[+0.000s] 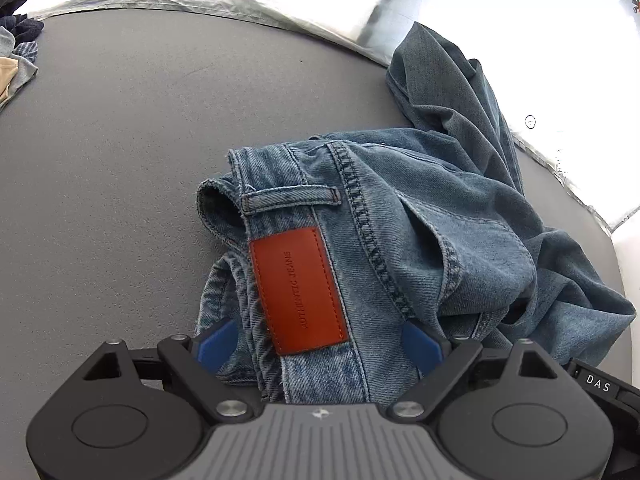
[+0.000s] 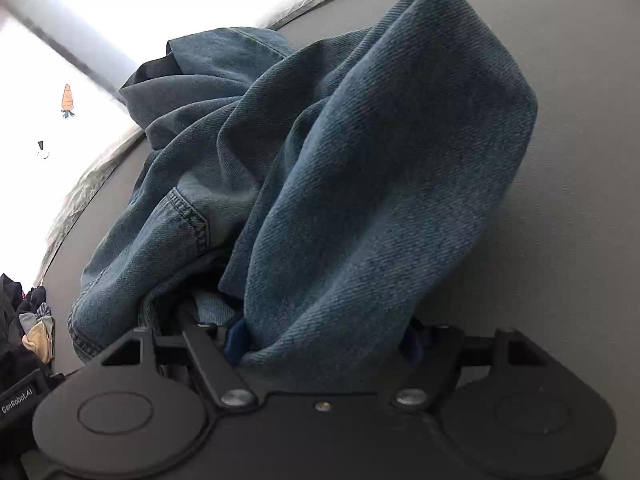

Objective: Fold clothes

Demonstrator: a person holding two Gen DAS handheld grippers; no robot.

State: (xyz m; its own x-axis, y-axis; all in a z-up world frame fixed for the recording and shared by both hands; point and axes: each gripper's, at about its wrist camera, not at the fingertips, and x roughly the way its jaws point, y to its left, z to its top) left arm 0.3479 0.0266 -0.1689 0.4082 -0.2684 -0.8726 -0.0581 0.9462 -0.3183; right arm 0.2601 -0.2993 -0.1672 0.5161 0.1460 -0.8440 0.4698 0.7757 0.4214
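A pair of blue jeans (image 1: 400, 216) lies crumpled on the grey table (image 1: 120, 140). Its waistband with an orange leather patch (image 1: 298, 292) lies between my left gripper's blue fingers (image 1: 218, 340). My left gripper (image 1: 320, 344) stands wide open around the waistband. In the right wrist view a thick fold of the jeans (image 2: 360, 200) rises from between my right gripper's fingers. My right gripper (image 2: 324, 344) stands wide, and the denim hides most of its blue fingers (image 2: 236, 340). I cannot tell whether it grips the cloth.
A pile of other clothes (image 1: 16, 52) lies at the table's far left edge and also shows in the right wrist view (image 2: 28, 320). A silvery sheet (image 1: 200, 4) borders the table's far side. The bright floor (image 2: 120, 8) lies beyond.
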